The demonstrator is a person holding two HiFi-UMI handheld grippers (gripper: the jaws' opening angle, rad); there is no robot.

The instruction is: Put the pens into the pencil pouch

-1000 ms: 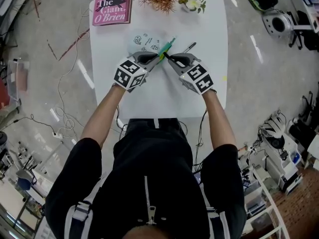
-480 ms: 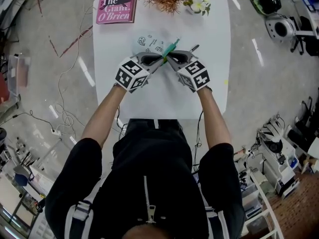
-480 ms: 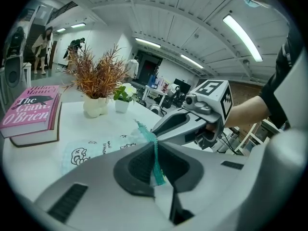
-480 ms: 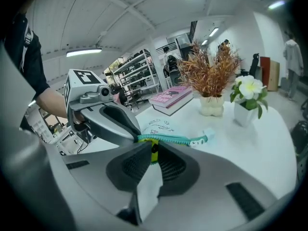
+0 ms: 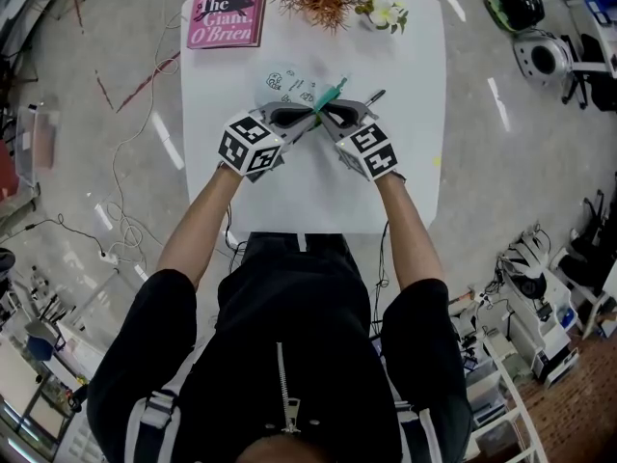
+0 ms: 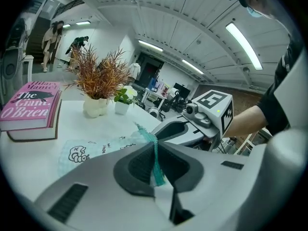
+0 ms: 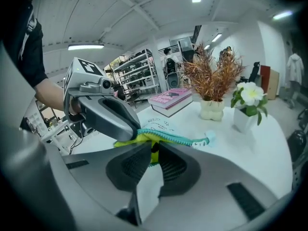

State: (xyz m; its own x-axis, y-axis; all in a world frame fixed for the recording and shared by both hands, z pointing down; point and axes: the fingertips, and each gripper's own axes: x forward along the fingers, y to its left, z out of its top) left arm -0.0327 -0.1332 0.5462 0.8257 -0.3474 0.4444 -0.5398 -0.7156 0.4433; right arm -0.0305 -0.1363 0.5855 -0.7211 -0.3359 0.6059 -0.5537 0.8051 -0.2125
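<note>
Head view: pinching translucent printed pencil pouch [image 5: 287, 83], twelve o'clock, by teal zipper edge [image 6: 155, 153] in closed left gripper [image 5: 310, 120]; holding yellow-green tab [image 7: 153, 153] in right gripper [image 5: 324, 116], easing jaws apart. Keep edge taut; fetch dark pen [image 5: 372, 95] at one o'clock.

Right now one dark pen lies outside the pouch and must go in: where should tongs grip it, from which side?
Grip the dark pen by its barrel, across its width, coming down from above on its right. It lies flat and slanted on the white table, bare surface to its right, the pouch at its left.
</note>
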